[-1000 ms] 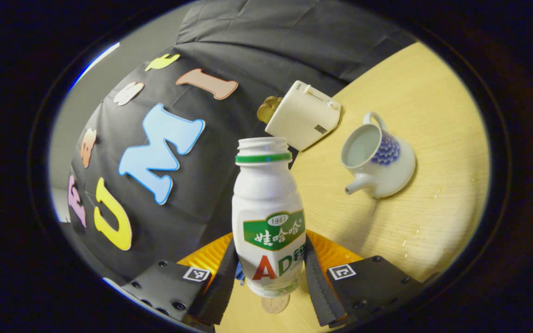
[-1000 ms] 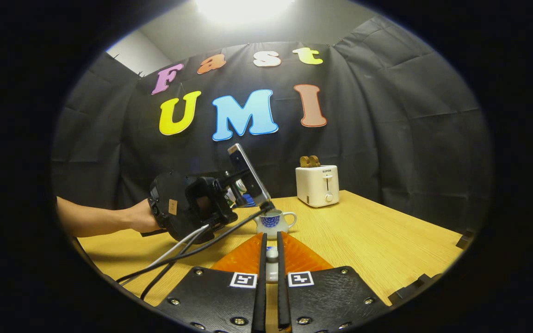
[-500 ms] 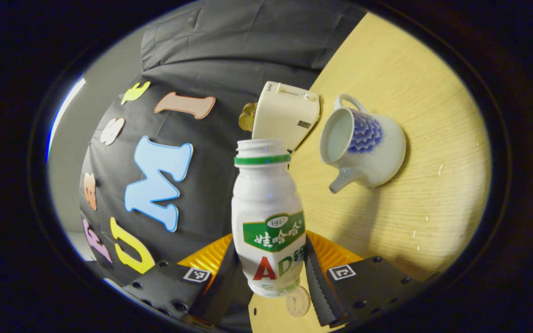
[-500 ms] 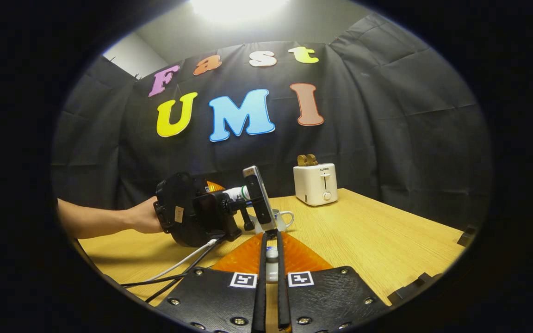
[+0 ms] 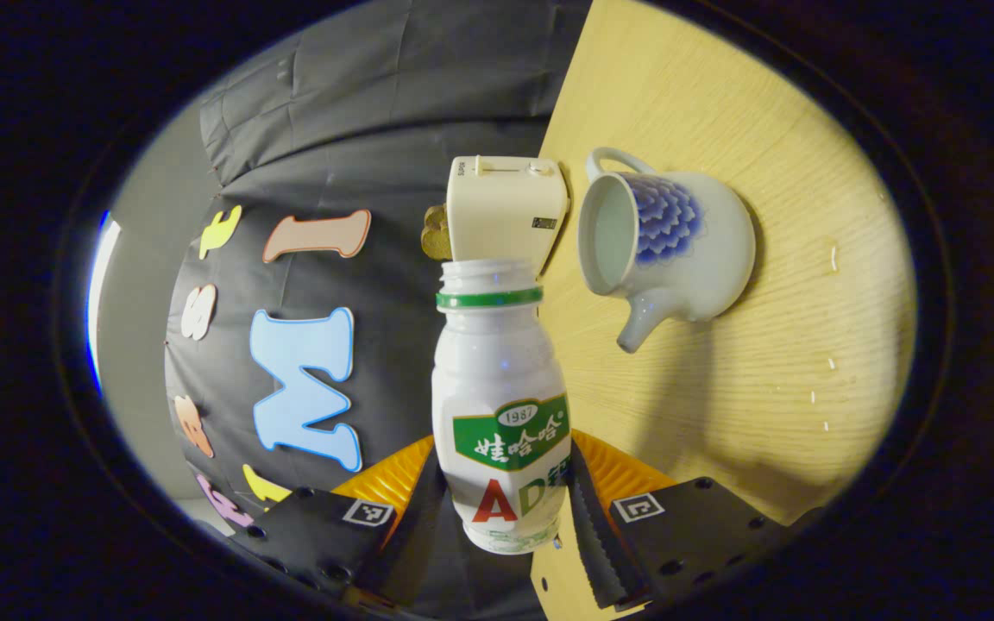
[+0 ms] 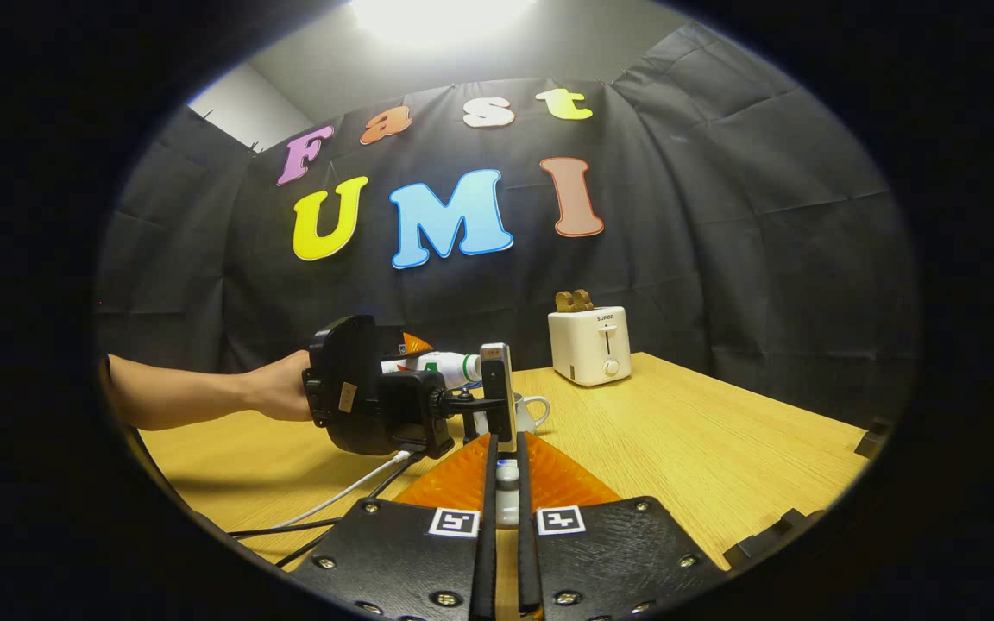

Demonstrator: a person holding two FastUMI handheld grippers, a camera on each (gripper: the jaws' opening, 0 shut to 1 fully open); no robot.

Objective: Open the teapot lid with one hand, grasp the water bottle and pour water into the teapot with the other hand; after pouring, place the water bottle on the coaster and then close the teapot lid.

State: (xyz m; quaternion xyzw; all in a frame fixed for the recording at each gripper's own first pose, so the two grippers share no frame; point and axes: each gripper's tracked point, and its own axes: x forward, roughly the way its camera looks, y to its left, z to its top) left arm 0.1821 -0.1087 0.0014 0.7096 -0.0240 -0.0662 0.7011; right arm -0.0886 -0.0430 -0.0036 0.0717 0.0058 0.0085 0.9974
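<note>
Right gripper view has the wooden tabletop (image 6: 678,431) as the biggest thing, with one toaster (image 6: 590,345) near its far edge by the black cloth. A person's hand (image 6: 277,398) holds the left gripper (image 5: 506,496), whose fingers are clamped on the lower body of the one water bottle (image 5: 500,405); the bottle lies tipped nearly level, uncapped, its mouth toward the one teapot (image 5: 665,241). The teapot stands lidless on the tabletop between the toaster and the near edge, partly hidden behind the left gripper's rig. The right gripper (image 6: 506,496) is pressed together on the small teapot lid (image 6: 506,493), held above the near edge.
</note>
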